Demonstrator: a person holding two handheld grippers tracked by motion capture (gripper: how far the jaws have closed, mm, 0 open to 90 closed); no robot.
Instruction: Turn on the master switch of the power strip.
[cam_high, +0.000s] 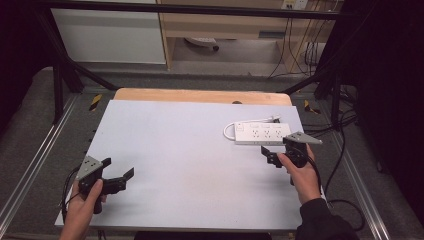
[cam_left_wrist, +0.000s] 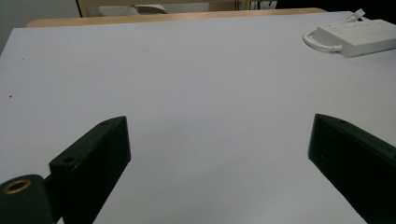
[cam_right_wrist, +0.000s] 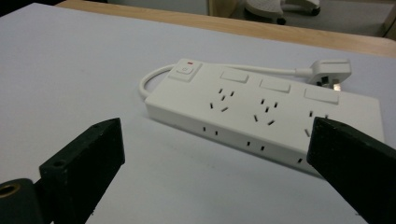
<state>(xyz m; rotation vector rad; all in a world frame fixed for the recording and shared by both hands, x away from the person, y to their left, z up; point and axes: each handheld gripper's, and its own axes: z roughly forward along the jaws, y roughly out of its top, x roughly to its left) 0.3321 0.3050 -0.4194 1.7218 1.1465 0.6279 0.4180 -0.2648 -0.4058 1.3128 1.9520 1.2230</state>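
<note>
**Two hand-held grippers and a power strip on a white table**

High view: hands at the bottom edge hold the left gripper (cam_high: 120, 176) and right gripper (cam_high: 270, 153), both with jaws spread and empty. A white power strip (cam_high: 262, 133) lies on the table (cam_high: 190, 165), just beyond the right gripper.

Left gripper view: jaws wide apart over bare table; power strip (cam_left_wrist: 357, 37) far off, upper right.

Right gripper view: jaws released; power strip (cam_right_wrist: 261, 112) lies just ahead, its plug (cam_right_wrist: 329, 70) behind it.
</note>
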